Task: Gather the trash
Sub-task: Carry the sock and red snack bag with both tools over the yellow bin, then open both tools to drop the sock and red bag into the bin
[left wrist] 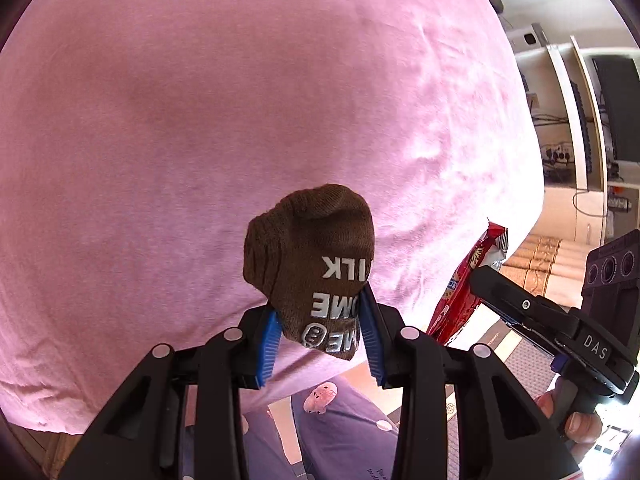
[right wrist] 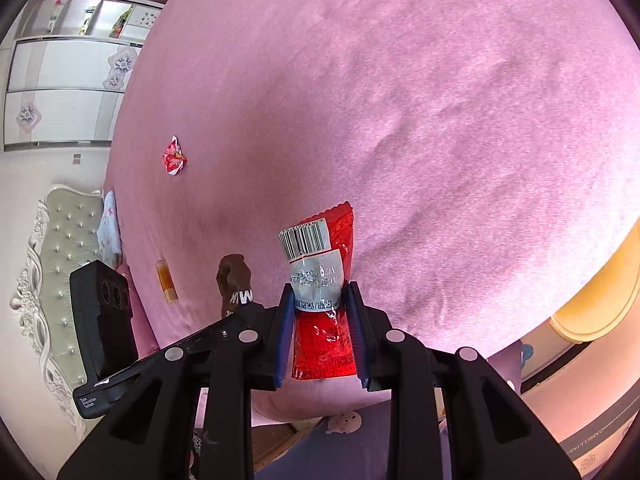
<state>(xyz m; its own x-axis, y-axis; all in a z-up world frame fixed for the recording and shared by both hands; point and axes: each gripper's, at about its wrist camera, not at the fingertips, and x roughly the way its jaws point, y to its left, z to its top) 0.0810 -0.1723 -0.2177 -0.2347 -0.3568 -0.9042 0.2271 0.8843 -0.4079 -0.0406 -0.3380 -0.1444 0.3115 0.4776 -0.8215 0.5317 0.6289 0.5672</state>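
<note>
We see both fisheye views well lit by soft daylight, the pink bedsheet (left wrist: 240,120) bowing outward and dark vignettes curving round every corner. In the left wrist view glare blows out the lower right corner, and the sheet brightens toward its right edge. In the right wrist view the sheet's near right edge washes pale, with a dull shadow patch nearer its left edge. Close gripper parts look slightly soft; the bed's far edges smear.
</note>
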